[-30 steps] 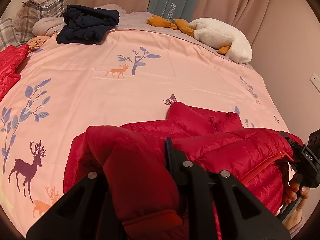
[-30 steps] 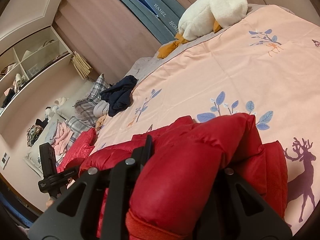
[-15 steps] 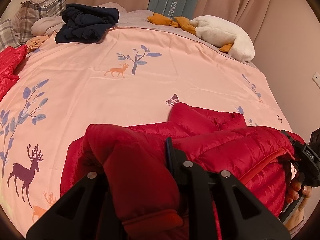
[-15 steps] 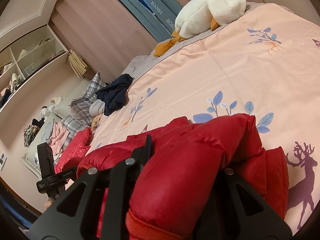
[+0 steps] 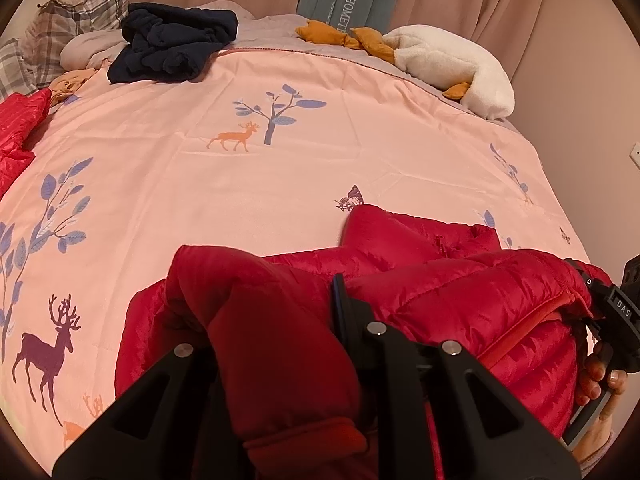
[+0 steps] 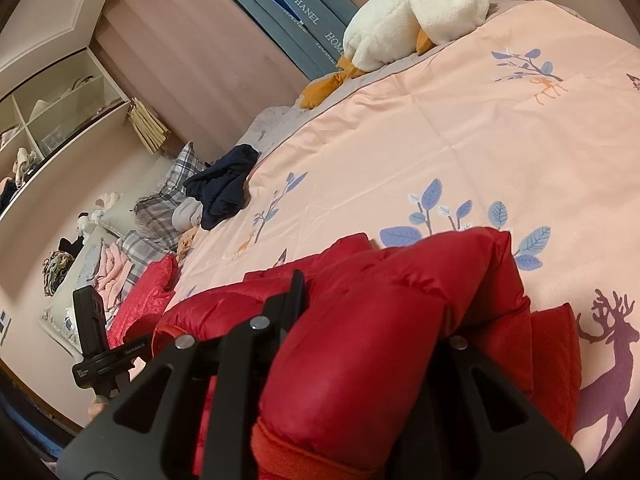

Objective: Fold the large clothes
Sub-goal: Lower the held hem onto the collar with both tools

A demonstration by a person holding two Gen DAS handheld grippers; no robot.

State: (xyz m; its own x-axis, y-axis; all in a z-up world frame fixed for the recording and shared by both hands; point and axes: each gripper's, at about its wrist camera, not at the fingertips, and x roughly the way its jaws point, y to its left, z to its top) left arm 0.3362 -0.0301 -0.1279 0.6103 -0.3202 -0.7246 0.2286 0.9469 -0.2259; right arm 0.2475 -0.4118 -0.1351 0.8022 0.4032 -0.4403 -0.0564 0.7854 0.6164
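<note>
Both grippers eased slightly toward bed's far end since a second ago; grips unchanged. Left gripper (image 5: pixel 276 320) clamped on thick fold of red puffer jacket (image 5: pixel 460 292). Right gripper (image 6: pixel 376 316) likewise pinching jacket's cuffed edge. Jacket lies bunched at 6 o'clock on pink deer-print duvet (image 5: pixel 248 184). Navy garment (image 5: pixel 176 42) at 11 o'clock, plush goose (image 5: pixel 452 66) at 1 o'clock.

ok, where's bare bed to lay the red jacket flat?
Widest bare stretch: mid-quilt, between the red jacket in front and the navy clothes and plush goose at the head. Crowded: the left edge, with a second red garment and plaid pillows. Both grippers, left and right, grip the jacket.
</note>
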